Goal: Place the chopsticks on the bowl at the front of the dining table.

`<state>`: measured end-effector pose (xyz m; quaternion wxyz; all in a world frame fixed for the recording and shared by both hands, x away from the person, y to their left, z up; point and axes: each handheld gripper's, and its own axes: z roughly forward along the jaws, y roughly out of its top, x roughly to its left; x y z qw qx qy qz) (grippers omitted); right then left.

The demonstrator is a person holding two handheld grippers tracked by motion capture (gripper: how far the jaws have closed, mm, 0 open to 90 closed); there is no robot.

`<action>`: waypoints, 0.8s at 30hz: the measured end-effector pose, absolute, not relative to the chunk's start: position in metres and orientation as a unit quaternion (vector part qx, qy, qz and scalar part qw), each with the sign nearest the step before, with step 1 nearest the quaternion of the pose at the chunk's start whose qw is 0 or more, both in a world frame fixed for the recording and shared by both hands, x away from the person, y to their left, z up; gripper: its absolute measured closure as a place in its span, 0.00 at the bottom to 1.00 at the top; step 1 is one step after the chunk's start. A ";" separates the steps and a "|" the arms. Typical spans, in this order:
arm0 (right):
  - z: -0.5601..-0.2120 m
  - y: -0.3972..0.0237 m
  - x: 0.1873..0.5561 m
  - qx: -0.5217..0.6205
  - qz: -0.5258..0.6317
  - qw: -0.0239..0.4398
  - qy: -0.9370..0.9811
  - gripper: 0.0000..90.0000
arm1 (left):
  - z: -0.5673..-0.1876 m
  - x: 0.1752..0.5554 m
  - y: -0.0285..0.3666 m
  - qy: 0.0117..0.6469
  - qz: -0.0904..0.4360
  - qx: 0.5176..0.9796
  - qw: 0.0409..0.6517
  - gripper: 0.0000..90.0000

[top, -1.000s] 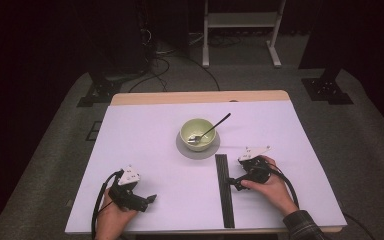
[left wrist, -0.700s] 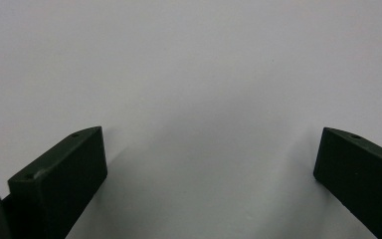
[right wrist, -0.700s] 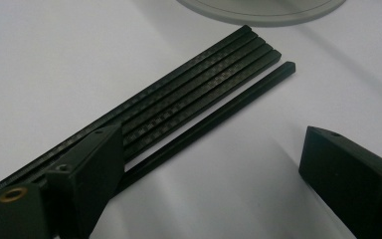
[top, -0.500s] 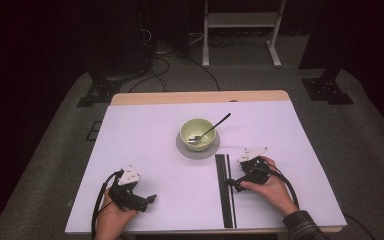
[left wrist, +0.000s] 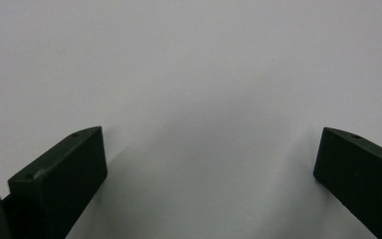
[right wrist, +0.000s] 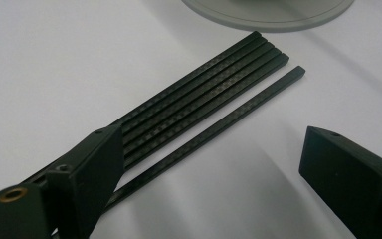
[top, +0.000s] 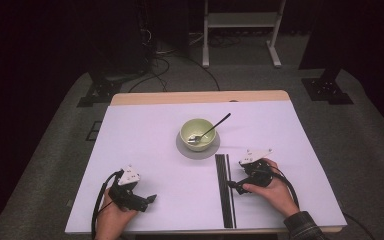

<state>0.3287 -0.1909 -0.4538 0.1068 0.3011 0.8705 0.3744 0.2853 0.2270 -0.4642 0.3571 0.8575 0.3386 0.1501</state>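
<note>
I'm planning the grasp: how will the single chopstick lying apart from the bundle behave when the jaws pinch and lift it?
The separated chopstick looks straight and thin, so probably stiff and light. Its squared edges suggest it will slide on the white table rather than roll. It lies flat between the open jaws of the right gripper, so it may slip or pivot if pinched off-centre.

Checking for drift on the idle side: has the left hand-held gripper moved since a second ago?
No. The left hand-held gripper sits in the same spot relative to the table's near edge, jaws open.

Black chopsticks (right wrist: 204,107) (faintly checkered weave) lie on the white table (top: 145,145); the bowl (top: 198,133) is pale green, its saucer (top: 181,147) grey.
</note>
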 end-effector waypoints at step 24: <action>-0.452 -0.199 0.280 0.295 0.384 0.087 0.871 0.10 | -0.464 0.285 0.227 0.339 0.150 0.857 0.357 0.00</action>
